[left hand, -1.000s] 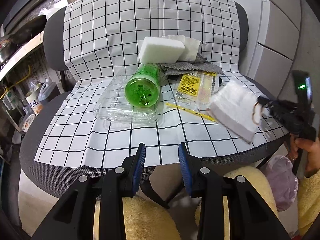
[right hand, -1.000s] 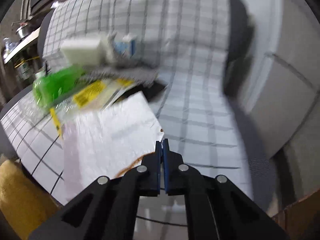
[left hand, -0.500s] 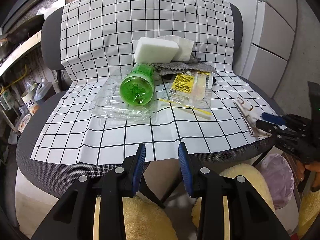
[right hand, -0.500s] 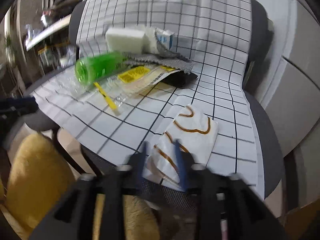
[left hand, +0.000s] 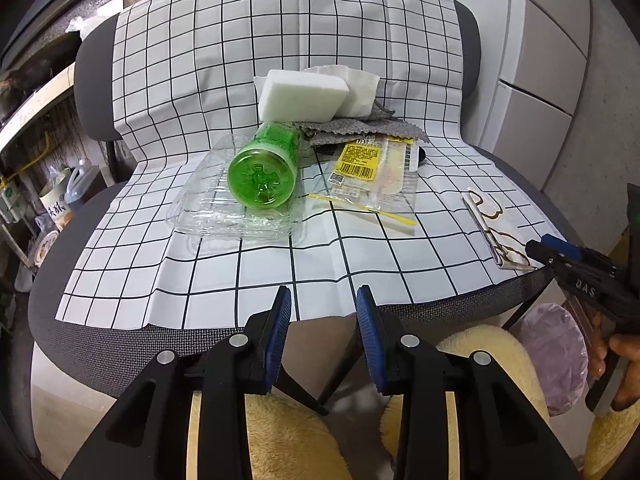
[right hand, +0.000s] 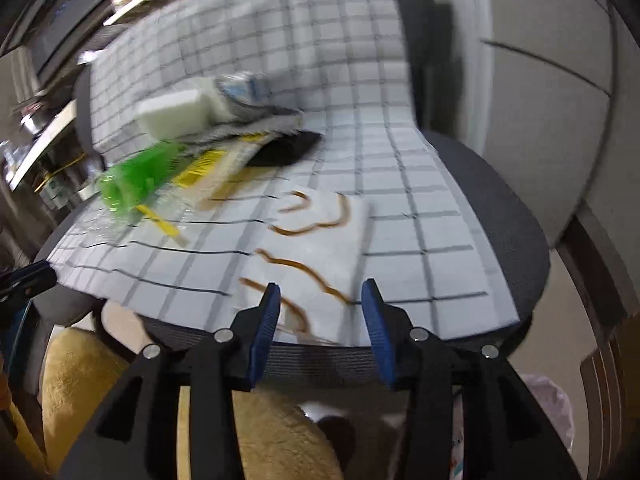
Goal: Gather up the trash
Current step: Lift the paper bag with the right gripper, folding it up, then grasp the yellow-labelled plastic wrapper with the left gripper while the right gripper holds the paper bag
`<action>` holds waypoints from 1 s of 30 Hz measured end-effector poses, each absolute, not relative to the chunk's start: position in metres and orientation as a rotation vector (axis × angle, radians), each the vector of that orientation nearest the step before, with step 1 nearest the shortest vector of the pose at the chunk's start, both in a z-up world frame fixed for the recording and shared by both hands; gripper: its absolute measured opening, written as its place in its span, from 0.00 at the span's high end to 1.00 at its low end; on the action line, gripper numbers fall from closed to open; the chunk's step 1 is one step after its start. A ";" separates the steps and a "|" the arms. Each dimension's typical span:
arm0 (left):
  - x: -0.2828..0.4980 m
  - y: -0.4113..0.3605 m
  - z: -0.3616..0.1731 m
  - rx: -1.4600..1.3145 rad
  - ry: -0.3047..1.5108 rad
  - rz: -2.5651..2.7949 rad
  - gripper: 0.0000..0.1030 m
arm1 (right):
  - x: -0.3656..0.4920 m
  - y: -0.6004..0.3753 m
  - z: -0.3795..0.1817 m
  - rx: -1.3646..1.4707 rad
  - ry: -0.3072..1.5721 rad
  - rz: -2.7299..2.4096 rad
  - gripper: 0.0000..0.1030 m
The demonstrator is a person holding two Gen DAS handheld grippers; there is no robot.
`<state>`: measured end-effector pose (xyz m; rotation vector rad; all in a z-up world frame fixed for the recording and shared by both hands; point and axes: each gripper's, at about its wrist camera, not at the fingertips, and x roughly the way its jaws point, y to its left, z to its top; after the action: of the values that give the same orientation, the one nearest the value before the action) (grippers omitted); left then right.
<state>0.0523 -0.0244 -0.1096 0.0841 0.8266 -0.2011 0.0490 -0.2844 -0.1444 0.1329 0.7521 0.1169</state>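
A white napkin with brown stains [right hand: 320, 248] lies flat at the front right edge of the checkered cloth; it also shows in the left wrist view [left hand: 494, 224]. My right gripper [right hand: 320, 312] is open and empty, just in front of the napkin. My left gripper [left hand: 322, 320] is open and empty at the chair's front edge. A green bottle [left hand: 266, 168] lies on a clear plastic tray [left hand: 208, 208]. A yellow-labelled wrapper [left hand: 372, 168], a white sponge [left hand: 300, 94], a grey cloth [left hand: 344, 128] and a tissue [left hand: 362, 90] lie behind.
The checkered cloth [left hand: 240, 272] covers a grey office chair [left hand: 100, 336]. A bin with a pink bag [left hand: 556, 360] stands on the floor at the right, also low in the right wrist view [right hand: 548, 408]. Cabinets [left hand: 548, 80] stand on the right. Cluttered shelves [left hand: 36, 160] are on the left.
My right gripper held the napkin in the air, laid it flat on the cloth's front right corner, opened and drew back. My left gripper has barely moved.
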 end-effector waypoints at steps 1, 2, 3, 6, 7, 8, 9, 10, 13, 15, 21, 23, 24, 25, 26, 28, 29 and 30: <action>0.052 -0.025 -0.110 0.083 0.827 -0.200 0.65 | 0.048 -0.276 -0.143 0.108 0.749 0.154 0.57; 0.052 -0.024 -0.110 0.082 0.828 -0.198 0.65 | 0.048 -0.268 -0.144 0.076 0.756 0.182 0.56; 0.053 -0.024 -0.110 0.080 0.829 -0.195 0.65 | 0.049 -0.260 -0.145 0.039 0.762 0.196 0.56; 0.053 -0.025 -0.112 0.078 0.836 -0.199 0.65 | 0.056 -0.246 -0.149 -0.014 0.762 0.199 0.56; 0.054 -0.025 -0.112 0.081 0.838 -0.201 0.65 | 0.060 -0.245 -0.150 -0.017 0.765 0.202 0.56; 0.053 -0.026 -0.113 0.083 0.840 -0.203 0.65 | 0.064 -0.241 -0.153 -0.031 0.773 0.189 0.56; 0.053 -0.026 -0.113 0.085 0.841 -0.206 0.65 | 0.068 -0.236 -0.157 -0.066 0.791 0.157 0.56; 0.053 -0.027 -0.114 0.085 0.841 -0.208 0.65 | 0.072 -0.233 -0.162 -0.094 0.809 0.129 0.58; 0.053 -0.025 -0.113 0.084 0.838 -0.210 0.65 | 0.070 -0.235 -0.166 -0.095 0.794 0.118 0.63; 0.054 -0.023 -0.114 0.078 0.842 -0.206 0.65 | 0.069 -0.238 -0.167 -0.081 0.793 0.124 0.67; 0.055 -0.017 -0.117 0.067 0.851 -0.201 0.65 | 0.070 -0.249 -0.165 -0.017 0.797 0.125 0.91; 0.055 -0.017 -0.116 0.066 0.850 -0.200 0.65 | 0.070 -0.256 -0.159 0.021 0.783 0.121 0.95; 0.056 -0.017 -0.116 0.067 0.849 -0.200 0.65 | 0.067 -0.260 -0.152 0.038 0.758 0.118 0.95; 0.057 -0.018 -0.115 0.069 0.847 -0.200 0.65 | 0.064 -0.263 -0.144 0.052 0.731 0.115 0.95; 0.058 -0.019 -0.114 0.070 0.846 -0.201 0.65 | 0.060 -0.268 -0.134 0.068 0.699 0.109 0.95; 0.064 -0.024 -0.111 0.068 0.837 -0.214 0.65 | 0.053 -0.275 -0.114 0.085 0.637 0.096 0.95; 0.069 -0.028 -0.109 0.068 0.830 -0.223 0.62 | 0.049 -0.278 -0.103 0.086 0.612 0.090 0.95; 0.071 -0.032 -0.108 0.072 0.822 -0.231 0.60 | 0.046 -0.281 -0.093 0.084 0.586 0.079 0.95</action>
<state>0.0714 -0.0320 -0.1075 0.0720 0.8219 -0.2307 0.0456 -0.2813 -0.0933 0.0835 0.5864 0.0794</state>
